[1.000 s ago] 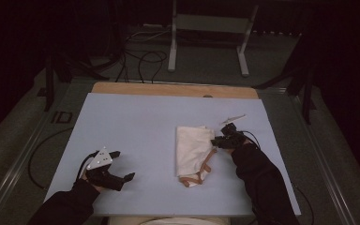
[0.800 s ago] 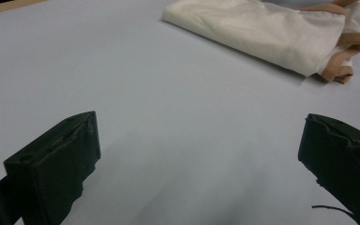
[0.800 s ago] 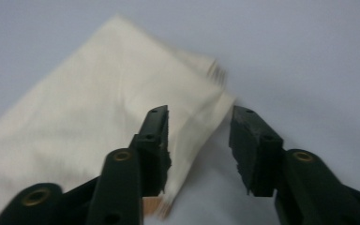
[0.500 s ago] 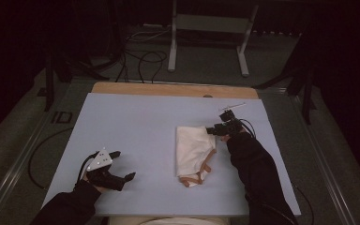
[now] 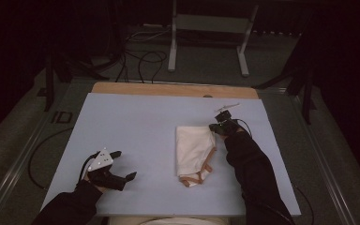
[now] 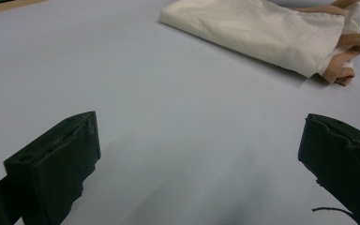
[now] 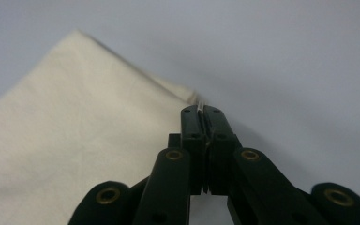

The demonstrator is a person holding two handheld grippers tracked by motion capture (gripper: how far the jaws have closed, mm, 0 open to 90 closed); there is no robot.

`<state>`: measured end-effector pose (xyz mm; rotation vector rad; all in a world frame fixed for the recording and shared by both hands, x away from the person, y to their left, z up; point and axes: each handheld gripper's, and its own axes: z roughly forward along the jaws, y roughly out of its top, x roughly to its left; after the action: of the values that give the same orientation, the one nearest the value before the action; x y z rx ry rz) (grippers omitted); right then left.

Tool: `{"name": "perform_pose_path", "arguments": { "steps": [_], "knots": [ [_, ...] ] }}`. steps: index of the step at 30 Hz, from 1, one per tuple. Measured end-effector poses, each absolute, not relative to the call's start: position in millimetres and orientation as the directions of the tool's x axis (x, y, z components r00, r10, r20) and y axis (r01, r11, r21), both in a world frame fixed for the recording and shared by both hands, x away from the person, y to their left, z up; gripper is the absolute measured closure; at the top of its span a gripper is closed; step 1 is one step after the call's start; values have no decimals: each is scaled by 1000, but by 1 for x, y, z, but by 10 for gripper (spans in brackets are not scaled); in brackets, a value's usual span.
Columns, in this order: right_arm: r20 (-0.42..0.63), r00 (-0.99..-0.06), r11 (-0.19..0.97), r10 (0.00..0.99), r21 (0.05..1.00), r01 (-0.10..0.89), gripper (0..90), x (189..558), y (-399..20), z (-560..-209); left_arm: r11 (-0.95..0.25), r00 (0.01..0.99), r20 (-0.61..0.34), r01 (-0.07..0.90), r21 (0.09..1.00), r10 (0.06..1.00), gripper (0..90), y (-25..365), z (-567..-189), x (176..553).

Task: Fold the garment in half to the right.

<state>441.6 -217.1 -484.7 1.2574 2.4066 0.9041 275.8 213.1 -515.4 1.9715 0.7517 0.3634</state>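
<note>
Over on the right, the right gripper (image 5: 214, 126) sits at the far right corner of the folded cream cloth (image 5: 193, 146), and its jaws have just been closing. The right gripper view gives the close look: the two black jaws are pressed together with a thin sliver of cream fabric (image 7: 200, 104) caught at their tips, so that corner is pinched. The rest of the cloth spreads away to the left in that view, flat on the surface.

The cloth itself lies a little right of centre on the pale blue table cover (image 5: 136, 126), folded into a rough rectangle, with a tan trimmed edge (image 5: 198, 177) bunched at its near end. From the left gripper view the same tan band (image 6: 344, 61) curls at the cloth's right end, and the cream body (image 6: 262, 33) lies well ahead of the jaws.

Down at the near left, the left gripper (image 5: 122, 165) rests low over the cover, well apart from the cloth. Its jaws stand spread wide, nothing between them but bare blue surface, as the left gripper view shows plainly.

Writing? Just one mark: pale characters reading something like "ID" (image 5: 62, 116) on the dark frame left of the table. No brand or label can be read on the cloth or on either tool.
</note>
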Motion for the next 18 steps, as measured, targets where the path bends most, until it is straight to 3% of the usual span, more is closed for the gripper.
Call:
{"name": "perform_pose_path", "arguments": {
  "steps": [8,18],
  "knots": [
    [-1,-576,414,818,696,587,884,442,-215,-463,-341,762,-53,350,872,646,2,213,-514,275],
    [10,-557,412,831,661,627,881,453,-216,-483,-328,752,-51,346,879,657,2,215,-514,275]
  ]
}}
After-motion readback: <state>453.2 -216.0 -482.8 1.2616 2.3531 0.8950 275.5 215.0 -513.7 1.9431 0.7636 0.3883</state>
